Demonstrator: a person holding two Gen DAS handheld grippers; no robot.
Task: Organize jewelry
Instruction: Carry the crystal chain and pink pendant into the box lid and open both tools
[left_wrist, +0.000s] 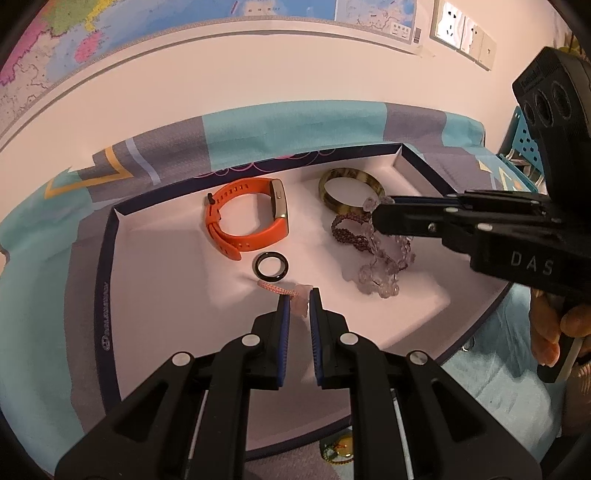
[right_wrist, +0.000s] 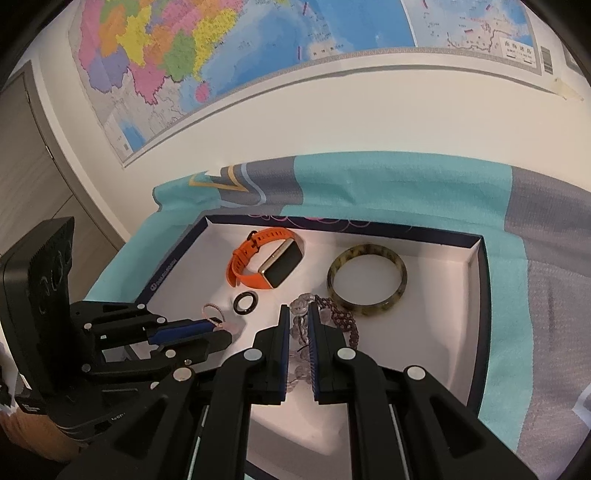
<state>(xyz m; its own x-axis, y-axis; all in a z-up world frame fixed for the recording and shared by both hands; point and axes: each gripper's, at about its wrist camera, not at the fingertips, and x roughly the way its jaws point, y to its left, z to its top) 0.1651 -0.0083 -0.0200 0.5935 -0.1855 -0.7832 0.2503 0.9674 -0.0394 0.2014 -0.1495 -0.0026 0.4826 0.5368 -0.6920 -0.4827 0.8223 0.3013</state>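
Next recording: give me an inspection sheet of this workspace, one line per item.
Surface: patterned teal and grey cloth under a white-lined box lid.
Job's things: orange watch, mottled bangle, black ring, dark red beaded bracelet inside the lid.
Clutter: beaded item outside the lid's near edge.
Grippers: left gripper shut on pink cord bracelet; right gripper shut on clear bead bracelet.
Cables: nothing seen.
Surroundings: wall map, wall sockets.
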